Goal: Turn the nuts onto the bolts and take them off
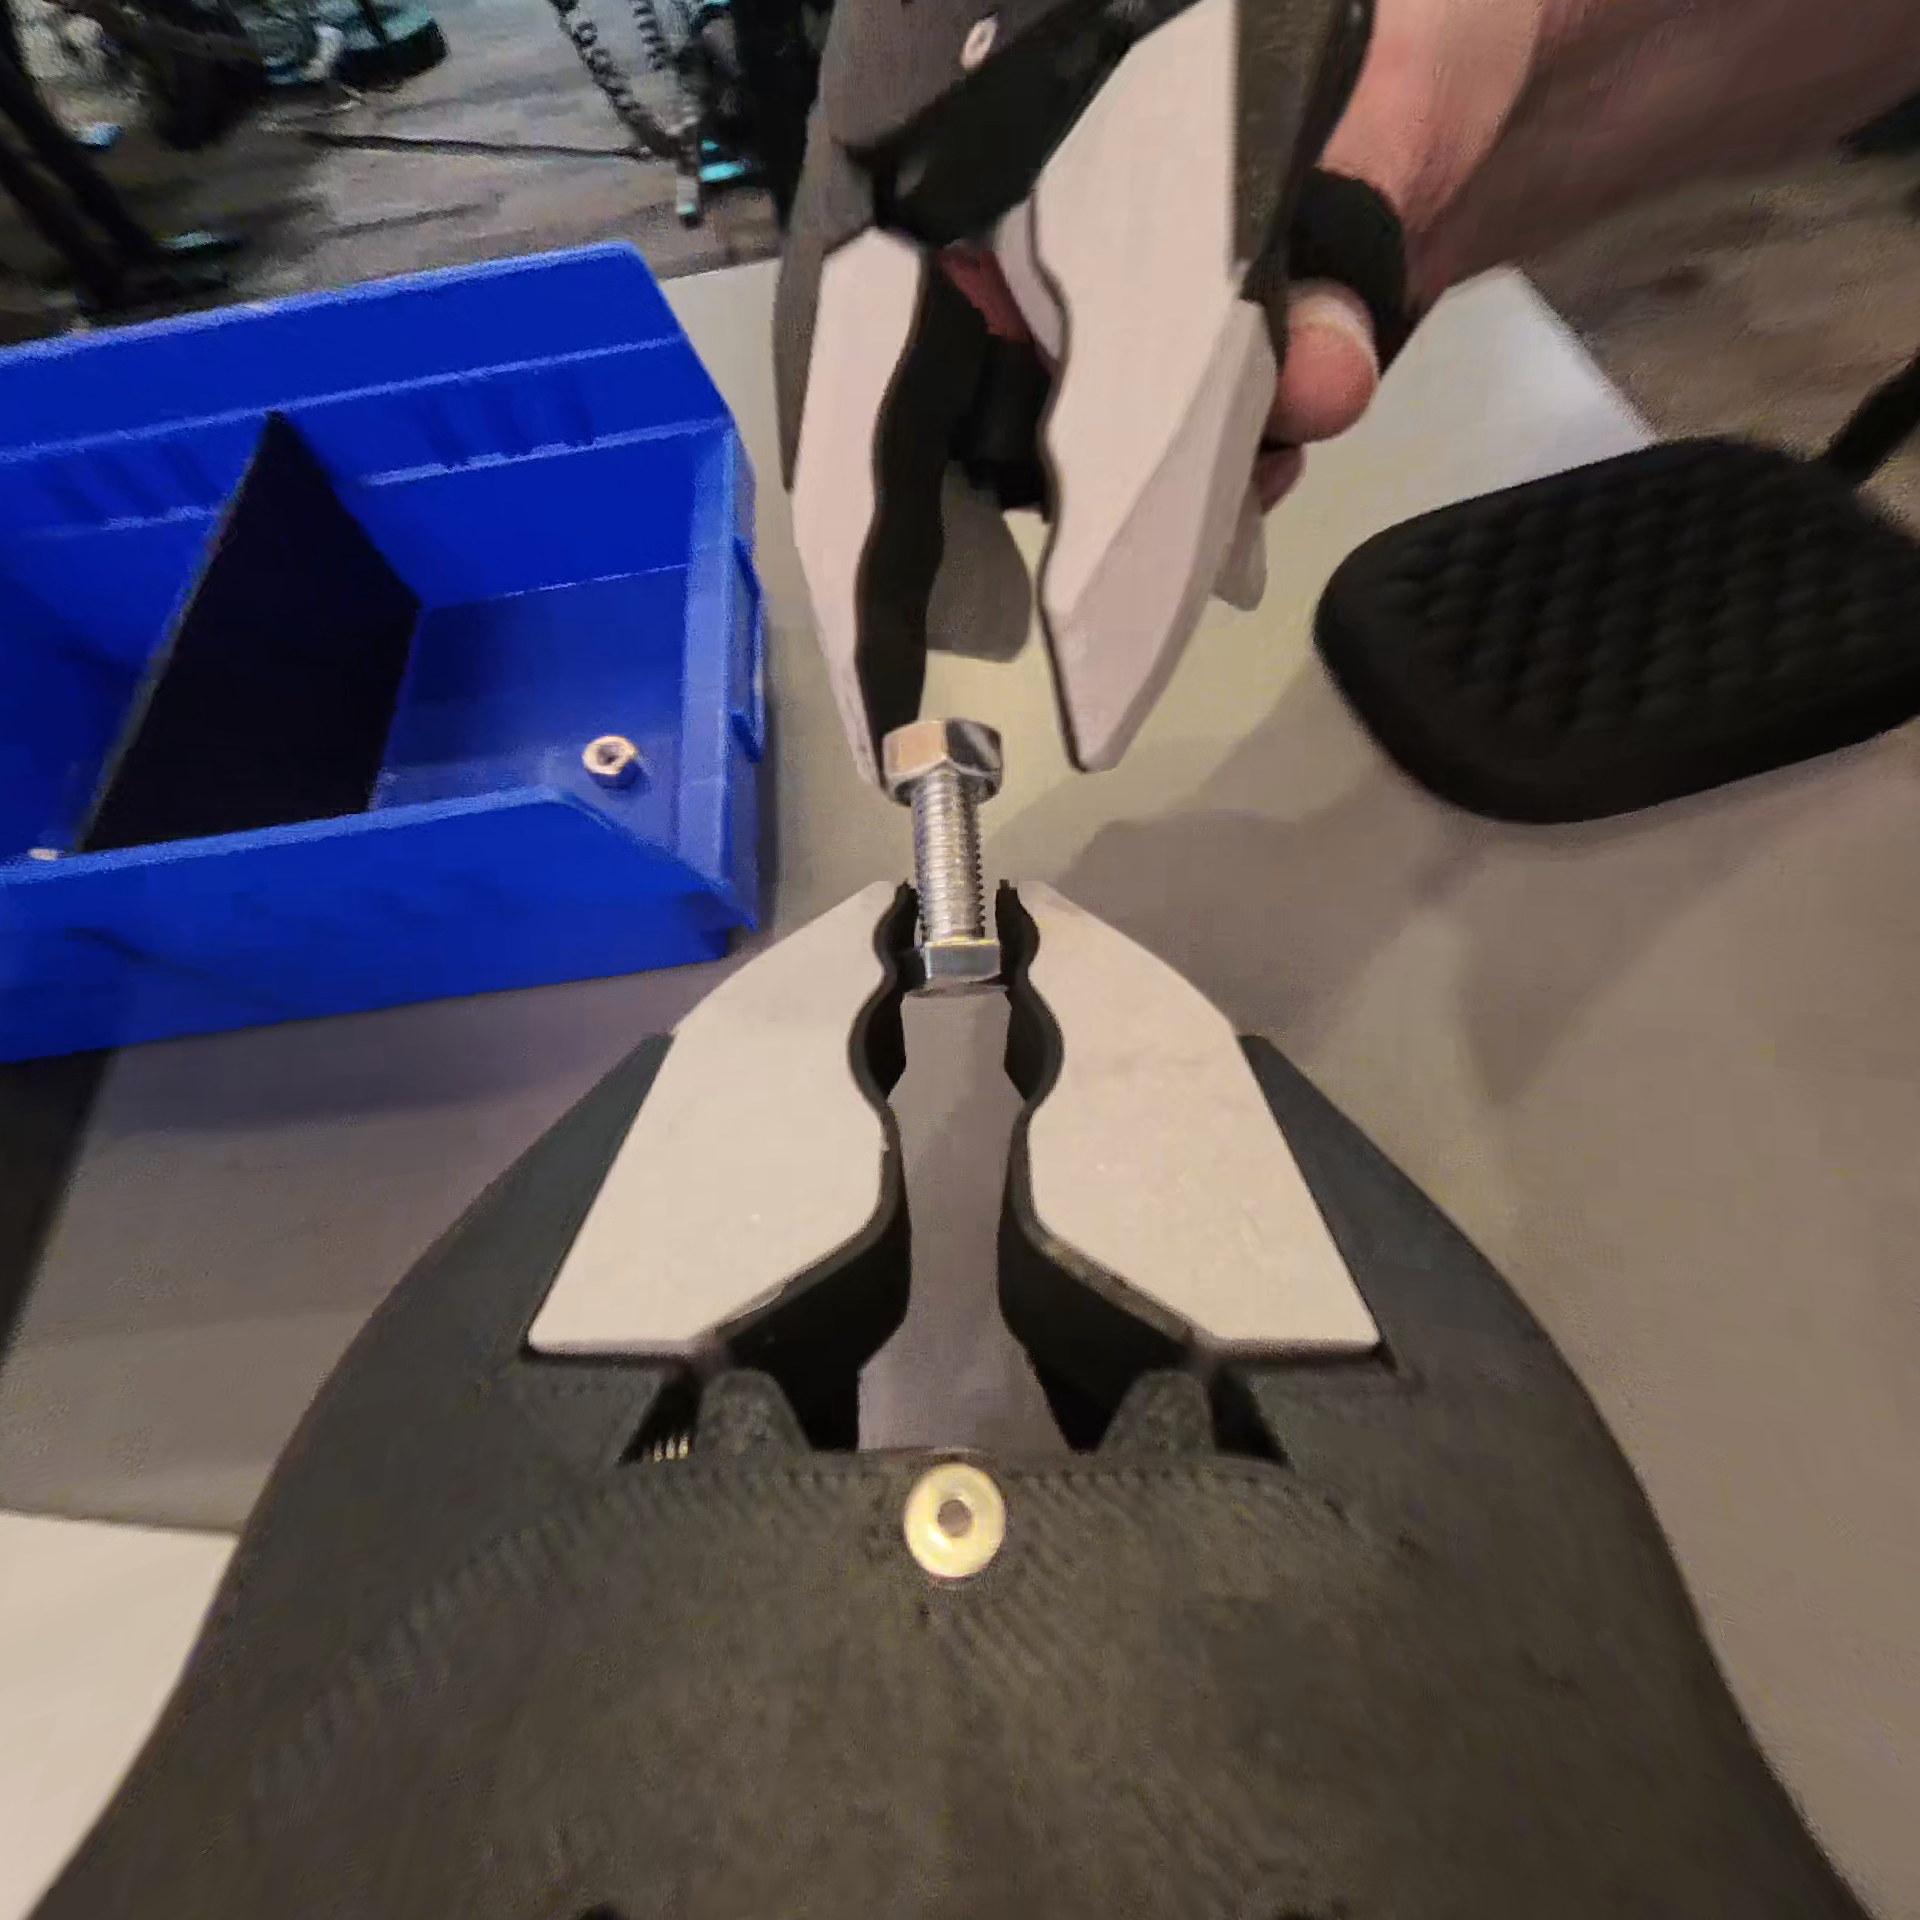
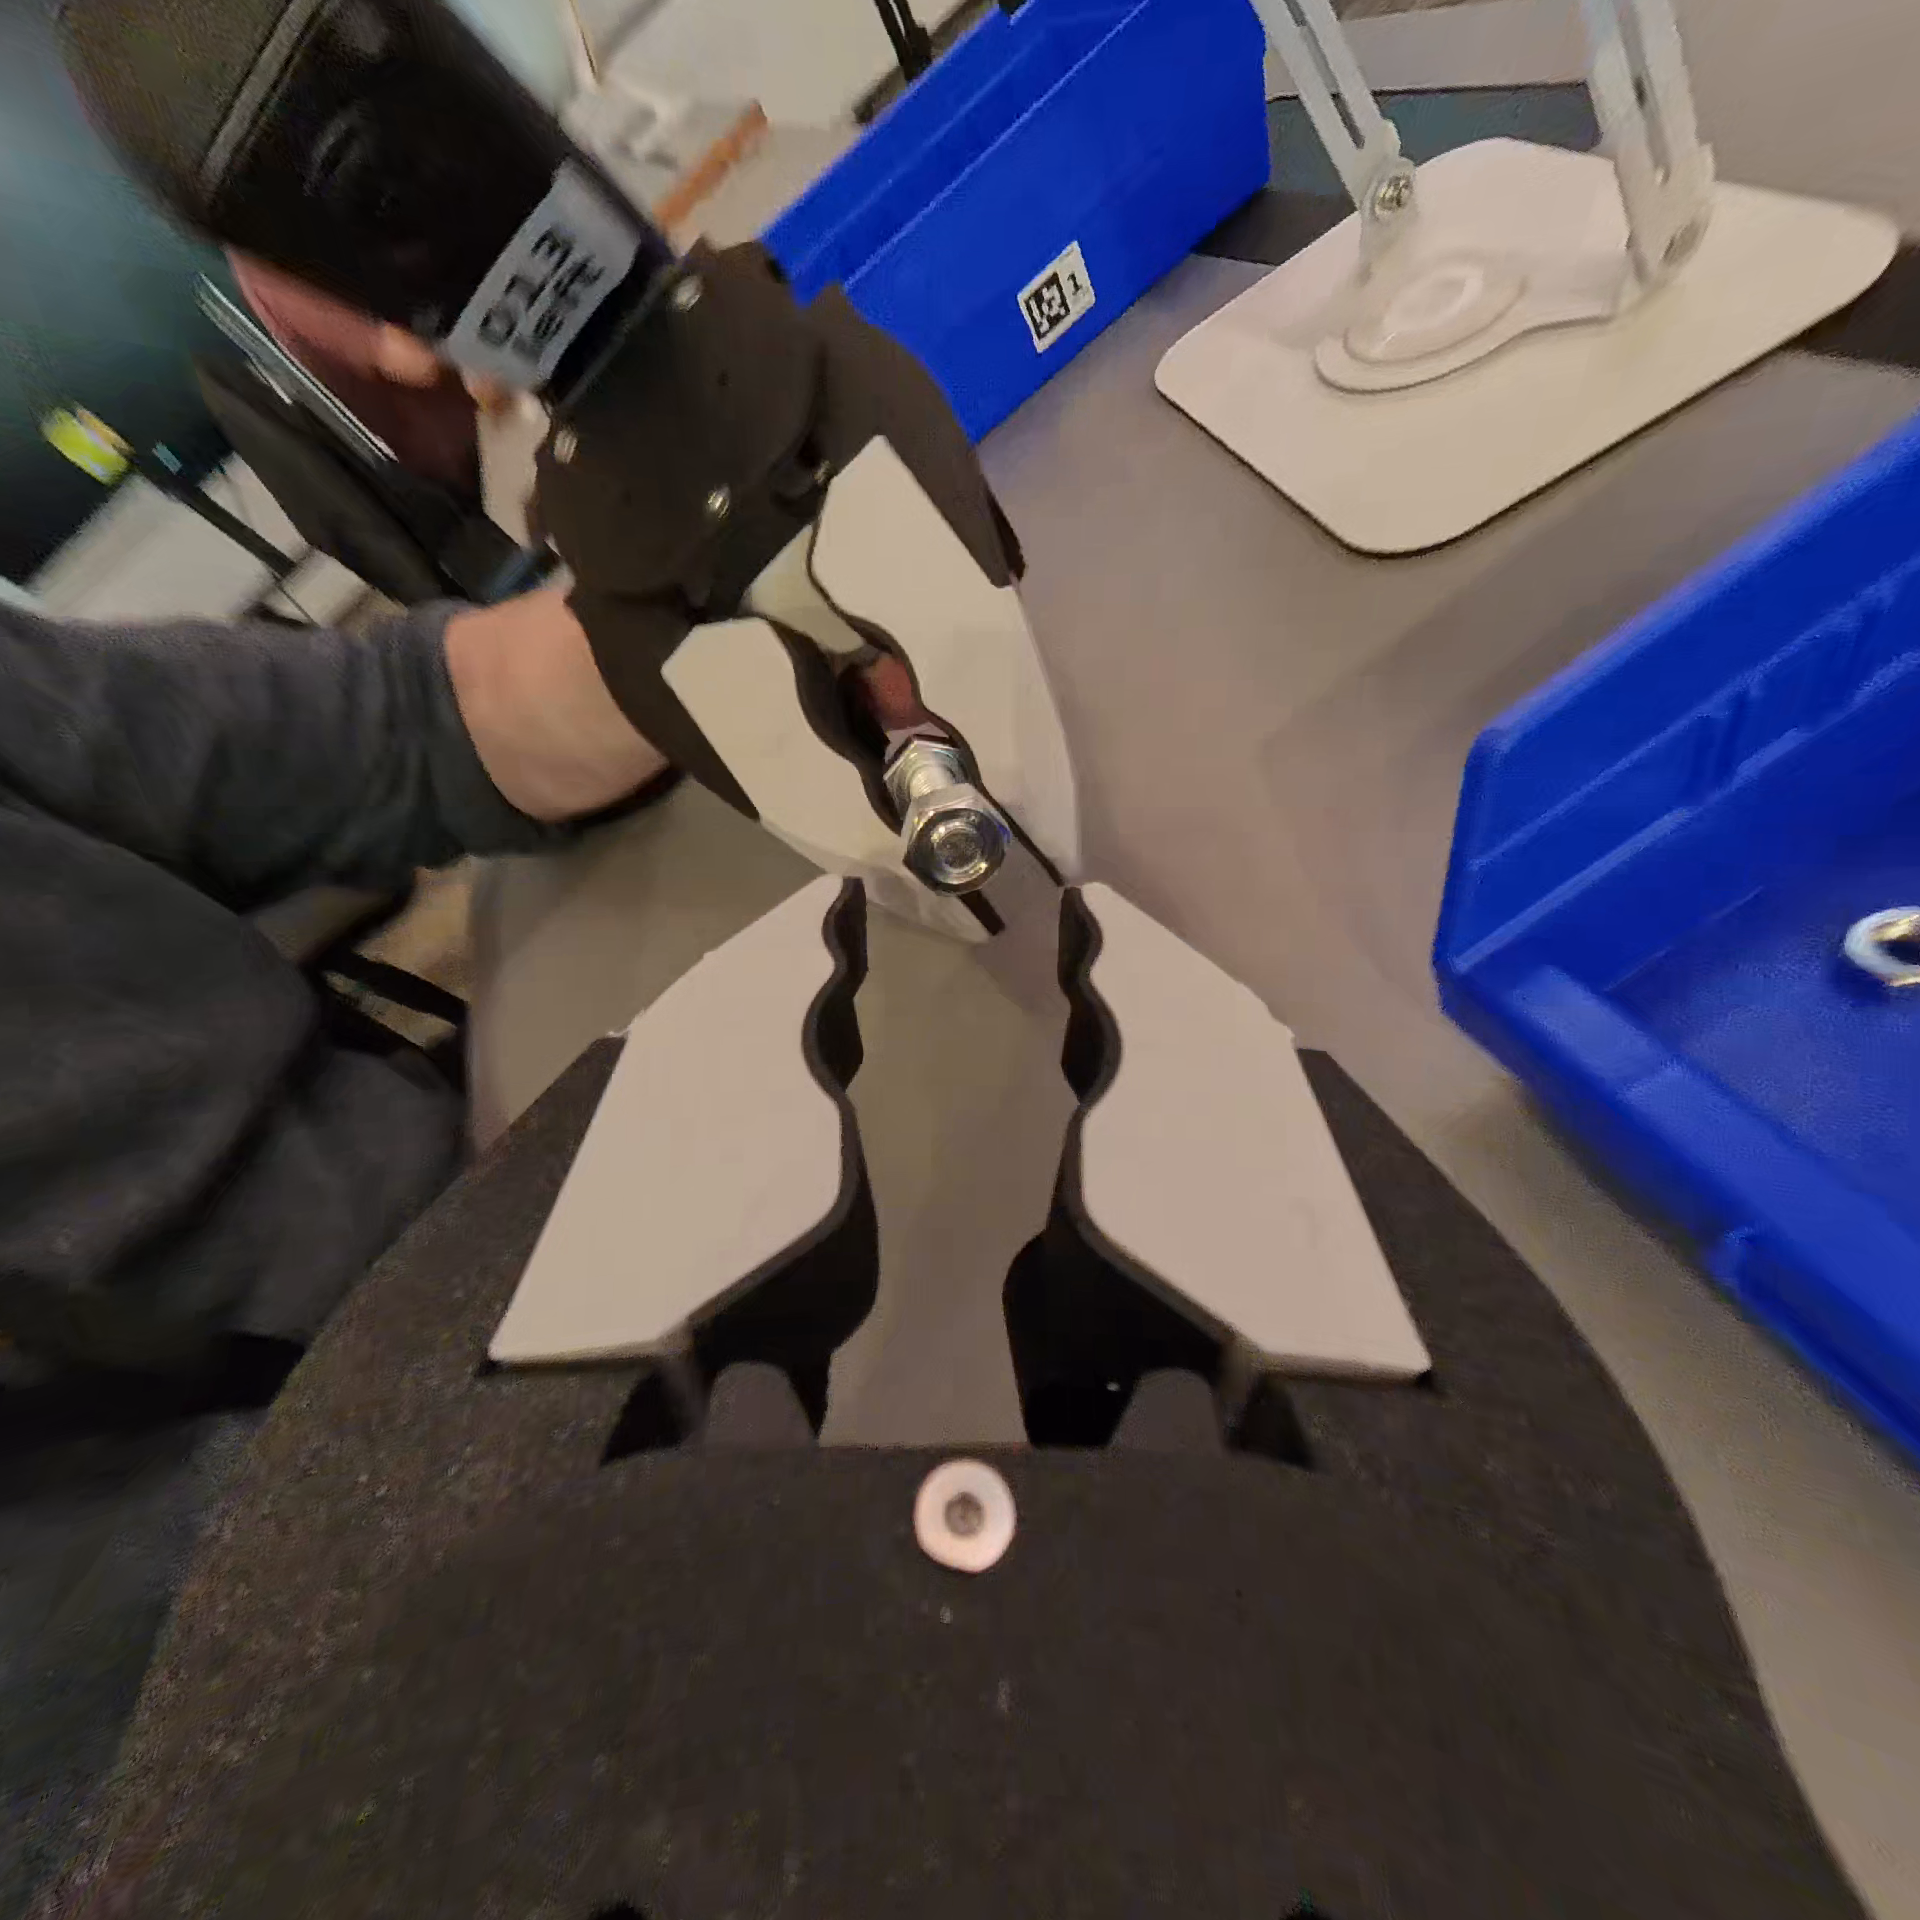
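Our left gripper (image 1: 956,925) is clamped on the head end of a shiny bolt (image 1: 945,868), holding it up over the grey table (image 1: 1455,1143). A nut (image 1: 943,756) sits on the bolt's far tip. Our right gripper (image 2: 961,899) has its tongs apart around the nut, and one tip looks to touch it. A blue bin (image 1: 436,644) near the table's edge holds another nut (image 1: 611,753).

Blue bin (image 1: 395,665) blocks left of bolt (image 1: 951,862); black pad (image 1: 1642,623) crowds far right; bare table (image 1: 1455,1091) right of bolt is free.
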`<control>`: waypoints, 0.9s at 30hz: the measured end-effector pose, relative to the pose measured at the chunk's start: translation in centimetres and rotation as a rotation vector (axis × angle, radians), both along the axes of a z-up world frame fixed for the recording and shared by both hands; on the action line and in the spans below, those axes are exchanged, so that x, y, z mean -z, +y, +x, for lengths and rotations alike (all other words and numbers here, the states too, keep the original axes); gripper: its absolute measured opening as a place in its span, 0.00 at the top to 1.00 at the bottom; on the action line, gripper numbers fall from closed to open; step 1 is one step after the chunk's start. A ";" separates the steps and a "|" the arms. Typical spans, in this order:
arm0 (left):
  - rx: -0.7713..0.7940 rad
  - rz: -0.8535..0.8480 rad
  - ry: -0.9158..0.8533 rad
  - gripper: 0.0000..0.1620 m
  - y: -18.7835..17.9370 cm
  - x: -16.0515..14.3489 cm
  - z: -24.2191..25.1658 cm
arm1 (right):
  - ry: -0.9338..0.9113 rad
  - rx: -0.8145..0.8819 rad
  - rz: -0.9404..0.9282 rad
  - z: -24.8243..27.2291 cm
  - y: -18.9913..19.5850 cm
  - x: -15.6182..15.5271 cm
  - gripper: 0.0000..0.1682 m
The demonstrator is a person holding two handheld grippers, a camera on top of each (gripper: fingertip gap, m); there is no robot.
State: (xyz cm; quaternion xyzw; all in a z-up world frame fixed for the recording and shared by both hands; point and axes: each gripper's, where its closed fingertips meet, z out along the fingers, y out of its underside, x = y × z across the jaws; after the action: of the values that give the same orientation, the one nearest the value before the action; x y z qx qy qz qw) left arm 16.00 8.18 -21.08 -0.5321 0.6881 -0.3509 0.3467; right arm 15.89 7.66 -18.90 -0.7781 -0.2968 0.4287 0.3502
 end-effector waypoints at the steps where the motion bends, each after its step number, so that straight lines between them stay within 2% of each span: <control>1: -0.026 0.058 0.006 0.91 0.2 0.1 0.1 | 0.047 0.011 -0.038 -0.1 0.0 0.1 0.79; 4: -0.046 0.207 0.055 0.91 0.2 0.7 0.4 | 0.131 0.035 -0.114 -0.3 0.1 0.5 0.80; 7: -0.053 0.286 0.085 0.91 -0.2 1.3 0.7 | 0.145 0.041 -0.117 -0.4 0.1 0.8 0.88; 12: -0.056 0.255 0.082 0.91 -0.3 1.4 0.8 | 0.084 0.022 -0.037 -0.4 -0.2 0.8 0.89; 16: -0.008 0.089 0.059 0.91 -1.1 0.9 0.7 | -0.046 -0.043 0.141 -0.6 -0.4 0.4 0.89; 24: 0.223 -0.460 0.017 0.91 -4.3 0.1 -0.2 | -0.667 -0.329 0.901 -0.9 -1.5 0.5 0.89; 27: 0.235 -0.516 0.014 0.91 -4.3 0.3 -0.1 | -0.774 -0.369 0.975 -0.8 -1.2 0.6 0.89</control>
State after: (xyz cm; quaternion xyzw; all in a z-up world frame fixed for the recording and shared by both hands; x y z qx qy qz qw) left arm 15.85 3.83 -21.36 -0.5218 0.6355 -0.5485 0.1519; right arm 15.12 6.45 -19.53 -0.5643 -0.6910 -0.0133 0.4515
